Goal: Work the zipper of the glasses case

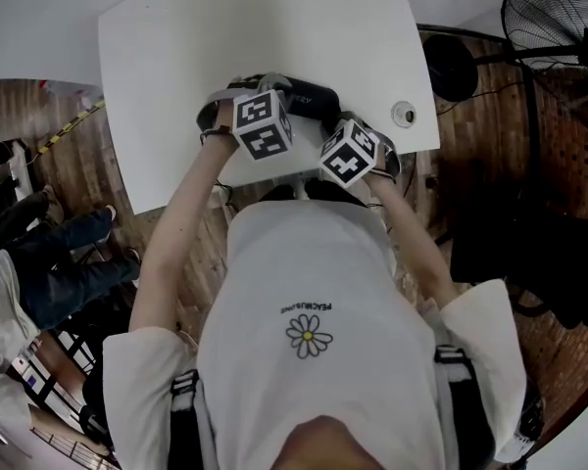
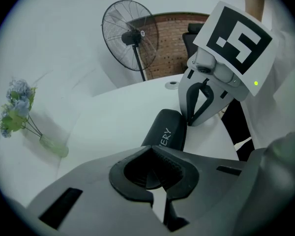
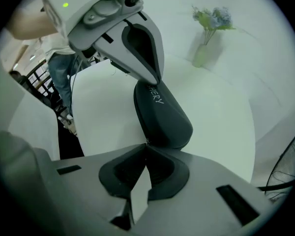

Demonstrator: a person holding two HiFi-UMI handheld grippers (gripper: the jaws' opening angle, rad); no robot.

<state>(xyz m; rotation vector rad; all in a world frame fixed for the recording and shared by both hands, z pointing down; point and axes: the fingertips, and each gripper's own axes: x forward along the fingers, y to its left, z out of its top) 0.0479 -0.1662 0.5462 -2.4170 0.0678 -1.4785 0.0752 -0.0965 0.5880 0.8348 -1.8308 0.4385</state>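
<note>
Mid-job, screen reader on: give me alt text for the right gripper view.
The right gripper has its jaws shut, tips at the near end of a dark glasses case on a white table. The left gripper, also shut, meets the case's far end; a vase of flowers stands behind.

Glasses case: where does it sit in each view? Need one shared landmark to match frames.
Head view: black oblong zip-up glasses case upper centre, partly hidden.
Left gripper view: case centre, slightly right, white lettering showing.
Right gripper view: case centre, running up-left.
Shared landmark: the white table under it in all three views.
</note>
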